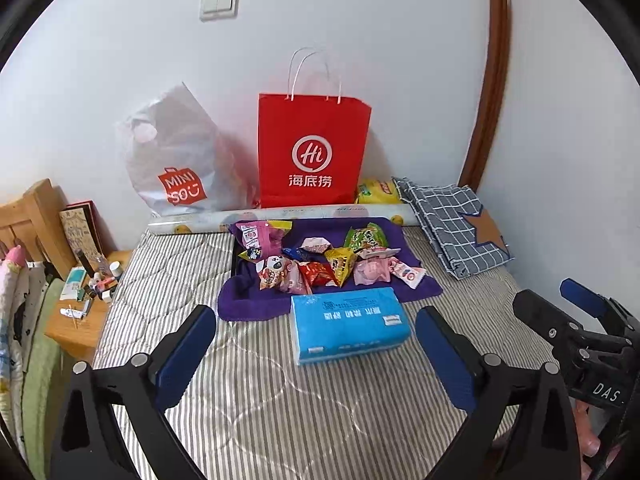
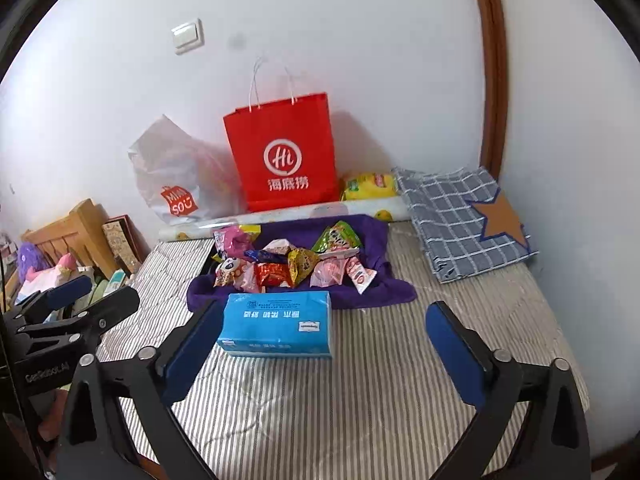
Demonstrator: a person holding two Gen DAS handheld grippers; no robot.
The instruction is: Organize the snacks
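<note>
Both claws, left [image 1: 316, 344] and right [image 2: 324, 340], gape wide, holding nothing; crinkly colourful snack packets [image 1: 320, 258] sit jumbled ahead on the purple cloth [image 1: 248, 300], unsorted.

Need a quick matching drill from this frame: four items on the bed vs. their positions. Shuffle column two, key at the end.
Items:
1. red paper bag
2. blue tissue pack
3. snack packets
4. checked cloth with star

Places:
A. lying on the purple towel
B. far right corner of the mattress
C. upright against the wall
D. nearest the grippers, in front of the towel

Pairs: 1-C, 2-D, 3-A, 4-B
</note>
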